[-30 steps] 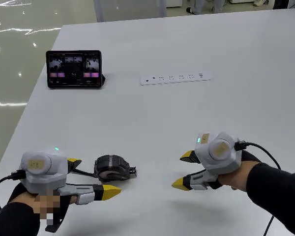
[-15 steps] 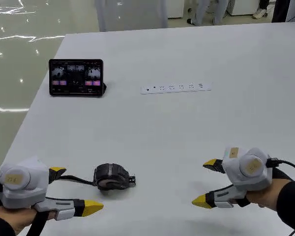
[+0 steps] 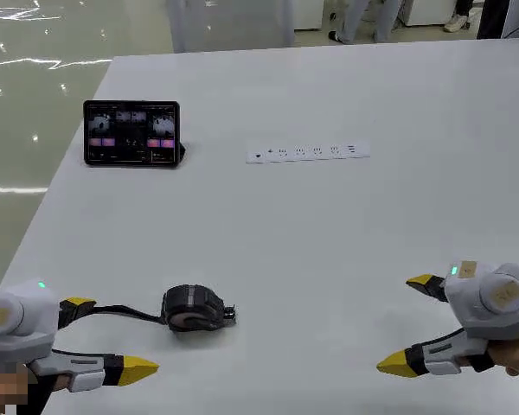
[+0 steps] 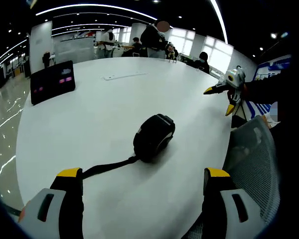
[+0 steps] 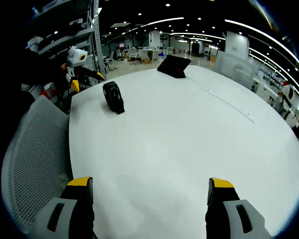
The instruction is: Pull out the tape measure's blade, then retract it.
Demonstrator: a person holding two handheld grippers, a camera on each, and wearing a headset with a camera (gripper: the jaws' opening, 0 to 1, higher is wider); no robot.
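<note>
The left gripper (image 3: 112,337) and right gripper (image 3: 405,323) had drawn away, jaws spread and empty, from the tape measure (image 3: 193,309), seemingly fully retracted.

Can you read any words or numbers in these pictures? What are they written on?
Nothing here can be read as it stands.
Tablet screen: small pictures and pink patches; any writing is too small to read.
Power strip: tiny dark marks, too small to read.
Tape measure: no label or number can be made out.
</note>
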